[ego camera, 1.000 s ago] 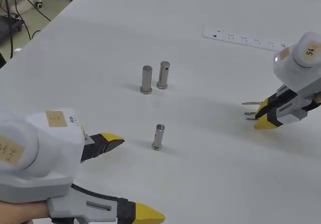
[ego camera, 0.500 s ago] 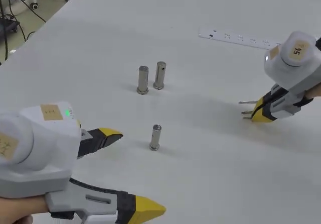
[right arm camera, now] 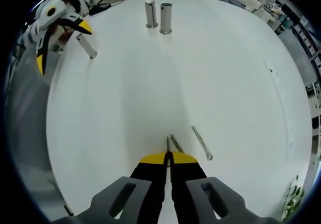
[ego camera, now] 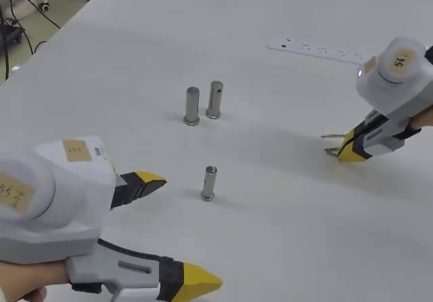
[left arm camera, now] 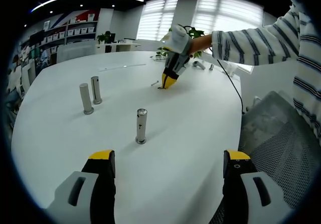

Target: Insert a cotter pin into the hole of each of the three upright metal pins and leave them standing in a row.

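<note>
Three upright metal pins stand on the white table: two close together (ego camera: 192,105) (ego camera: 215,99) and a third nearer (ego camera: 209,183). My left gripper (ego camera: 177,233) hovers open at the lower left, and the near pin (left arm camera: 141,126) stands ahead between its spread jaws. My right gripper (ego camera: 348,151) is tipped down onto the table at the right. Its jaws are shut on a thin cotter pin (right arm camera: 167,144) that sticks out from the tips. Two more cotter pins (right arm camera: 176,143) (right arm camera: 201,142) lie just right of it on the table.
A white power strip (ego camera: 318,50) lies at the far right of the table. A person's striped sleeve (left arm camera: 251,38) reaches in behind the right gripper (left arm camera: 170,72). Open table surface lies between the pins and the cotter pins.
The right gripper has tipped steeper and moved slightly left onto the cotter pins, so fewer of them show past its tips. The left gripper has barely moved.
</note>
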